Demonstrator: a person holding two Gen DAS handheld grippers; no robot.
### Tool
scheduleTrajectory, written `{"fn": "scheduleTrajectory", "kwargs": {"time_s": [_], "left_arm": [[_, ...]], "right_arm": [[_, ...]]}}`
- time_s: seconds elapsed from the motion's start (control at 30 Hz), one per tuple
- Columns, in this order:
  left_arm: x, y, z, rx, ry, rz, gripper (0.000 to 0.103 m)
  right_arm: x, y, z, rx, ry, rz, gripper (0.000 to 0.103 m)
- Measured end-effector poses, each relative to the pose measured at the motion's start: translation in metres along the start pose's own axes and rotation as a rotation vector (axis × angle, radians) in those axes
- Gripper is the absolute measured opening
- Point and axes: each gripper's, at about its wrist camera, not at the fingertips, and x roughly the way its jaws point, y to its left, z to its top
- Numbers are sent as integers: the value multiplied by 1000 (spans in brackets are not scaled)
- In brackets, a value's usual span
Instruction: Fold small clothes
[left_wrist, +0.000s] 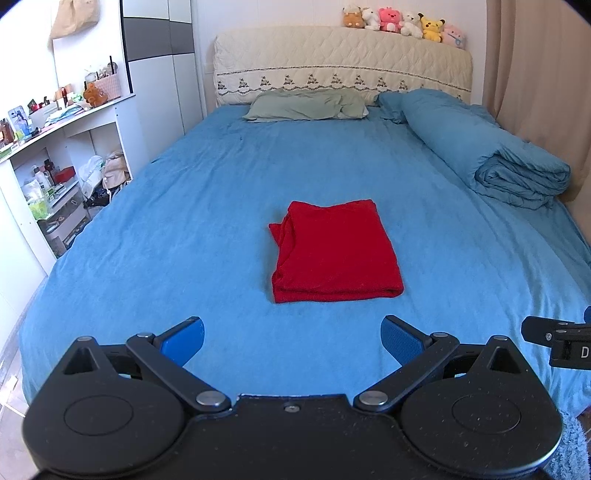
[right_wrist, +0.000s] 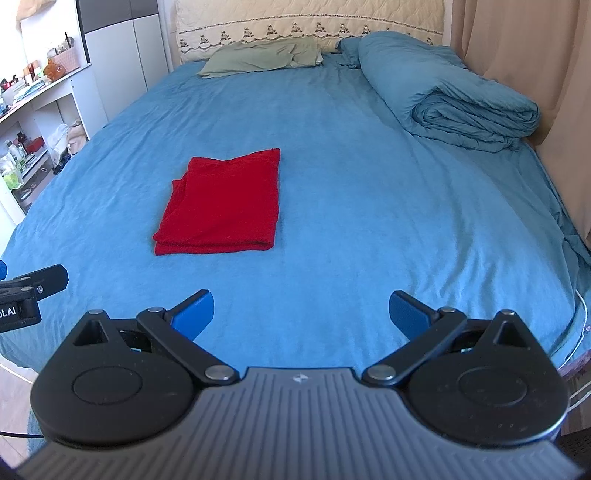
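Nearest you, your left gripper (left_wrist: 291, 339) and your right gripper (right_wrist: 301, 314) both hang above the near edge of the blue sheet (left_wrist: 184, 229), each with its blue fingers (left_wrist: 184, 341) spread wide and nothing between them. Beyond them the red garment (left_wrist: 334, 251) lies folded into a flat rectangle on the middle of the bed, clear of both grippers, with a loose bit of cloth poking out at its far left corner. Farther back a rolled blue duvet (left_wrist: 491, 155) lies along the right side, a green pillow (left_wrist: 306, 105) rests against the quilted headboard (left_wrist: 340, 62), and plush toys (left_wrist: 402, 22) sit in a row on top.
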Motion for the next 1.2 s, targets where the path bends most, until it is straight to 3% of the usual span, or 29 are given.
{"fn": "scheduleTrajectory", "kwargs": {"time_s": [0.47, 0.83, 1.2], "left_arm": [[0, -2, 1, -3, 7, 5, 103], [1, -1, 1, -13, 16, -32, 103], [-1, -5, -2, -17, 0, 8, 103]], "right_arm": [[-1, 0, 0, 3, -2, 3, 103], [-1, -1, 1, 7, 0, 7, 103], [-1, -3, -1, 19, -2, 5, 103]]}}
